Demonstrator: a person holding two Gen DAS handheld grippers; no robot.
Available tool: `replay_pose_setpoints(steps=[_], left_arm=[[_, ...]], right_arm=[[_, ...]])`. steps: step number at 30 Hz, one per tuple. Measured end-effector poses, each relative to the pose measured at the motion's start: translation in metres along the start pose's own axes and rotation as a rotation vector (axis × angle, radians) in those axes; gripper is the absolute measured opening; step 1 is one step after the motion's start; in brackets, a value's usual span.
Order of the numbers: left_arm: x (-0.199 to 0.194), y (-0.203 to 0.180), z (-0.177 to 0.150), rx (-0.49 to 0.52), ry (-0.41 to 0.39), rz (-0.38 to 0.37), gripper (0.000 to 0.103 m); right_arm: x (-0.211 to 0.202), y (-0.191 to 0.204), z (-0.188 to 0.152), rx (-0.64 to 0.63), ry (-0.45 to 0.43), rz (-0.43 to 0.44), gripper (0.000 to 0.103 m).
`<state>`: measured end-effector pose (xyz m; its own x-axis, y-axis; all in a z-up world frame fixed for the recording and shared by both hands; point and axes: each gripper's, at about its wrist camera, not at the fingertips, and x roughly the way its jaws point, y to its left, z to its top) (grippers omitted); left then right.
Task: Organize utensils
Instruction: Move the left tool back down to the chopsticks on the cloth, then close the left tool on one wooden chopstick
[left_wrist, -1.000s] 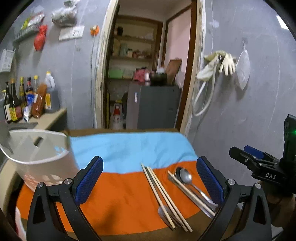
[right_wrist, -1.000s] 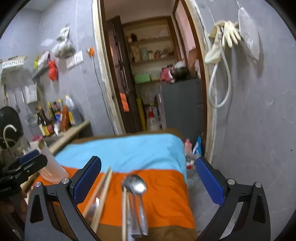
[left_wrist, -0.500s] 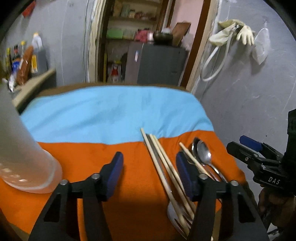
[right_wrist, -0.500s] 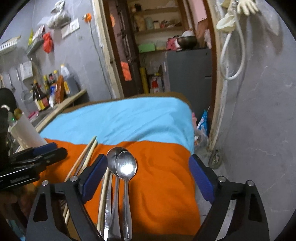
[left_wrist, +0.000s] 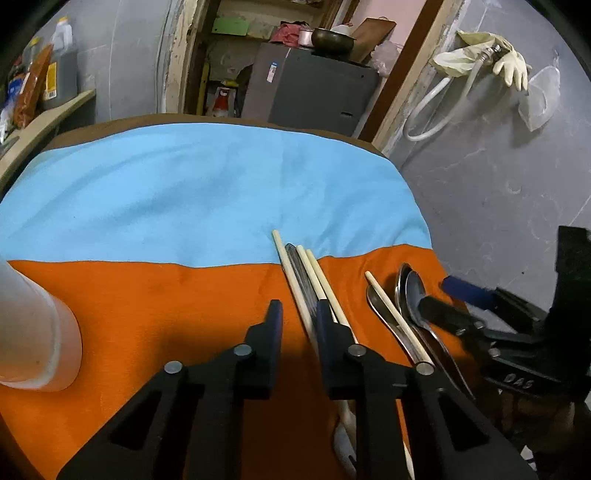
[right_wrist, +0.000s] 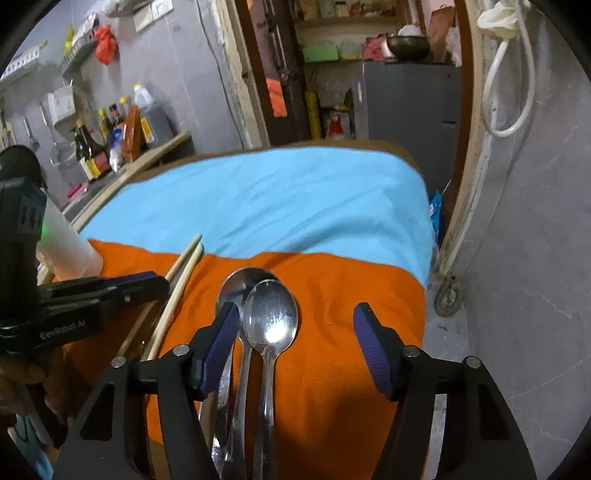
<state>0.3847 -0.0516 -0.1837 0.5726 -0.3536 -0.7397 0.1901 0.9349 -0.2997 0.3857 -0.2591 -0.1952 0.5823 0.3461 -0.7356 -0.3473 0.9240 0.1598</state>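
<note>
Left tongs (left_wrist: 297, 320) narrowed since before, nothing gripped, right tongs (right_wrist: 295, 332) wide apart over spoons (right_wrist: 271, 319), handles cut off.

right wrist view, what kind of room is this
Most likely a small home kitchen or utility corner: sauce bottles on a side counter, rubber gloves and a hose on the wall, spoons and chopsticks on a cloth-covered table.

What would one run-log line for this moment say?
left gripper: narrowed beside chopsticks, nothing held | right gripper: open over spoons | cup: upright on orange cloth
</note>
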Motion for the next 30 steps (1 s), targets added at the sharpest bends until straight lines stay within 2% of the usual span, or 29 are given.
replay_pose_setpoints(steps=[2, 6, 8, 13, 15, 19, 26, 30], left_arm=[[-0.002, 0.002, 0.0, -0.01, -0.004, -0.018, 0.006], [-0.006, 0.007, -0.002, -0.047, -0.025, -0.035, 0.006], [-0.009, 0.011, -0.002, -0.071, -0.032, -0.039, 0.006], [-0.014, 0.013, -0.004, -0.083, -0.018, -0.008, 0.006], [-0.012, 0.01, -0.003, -0.08, -0.004, -0.004, 0.006], [-0.005, 0.015, 0.002, -0.099, 0.038, -0.023, 0.01], [0.0, 0.021, 0.014, -0.105, 0.097, -0.057, 0.01], [-0.001, 0.024, 0.014, -0.123, 0.09, -0.076, 0.008]], right_arm=[[0.005, -0.001, 0.001, 0.002, 0.026, -0.006, 0.06], [0.008, 0.0, 0.003, -0.015, 0.04, -0.017, 0.06], [0.009, 0.002, 0.003, -0.024, 0.042, -0.041, 0.054], [0.004, -0.011, 0.001, 0.038, 0.028, -0.074, 0.021], [0.003, -0.019, 0.001, 0.068, 0.026, -0.051, 0.016], [0.005, -0.027, 0.003, 0.084, 0.034, 0.004, 0.016], [0.01, -0.022, 0.01, 0.048, 0.054, 0.037, 0.019], [0.008, -0.029, 0.007, 0.089, 0.042, 0.061, 0.006]])
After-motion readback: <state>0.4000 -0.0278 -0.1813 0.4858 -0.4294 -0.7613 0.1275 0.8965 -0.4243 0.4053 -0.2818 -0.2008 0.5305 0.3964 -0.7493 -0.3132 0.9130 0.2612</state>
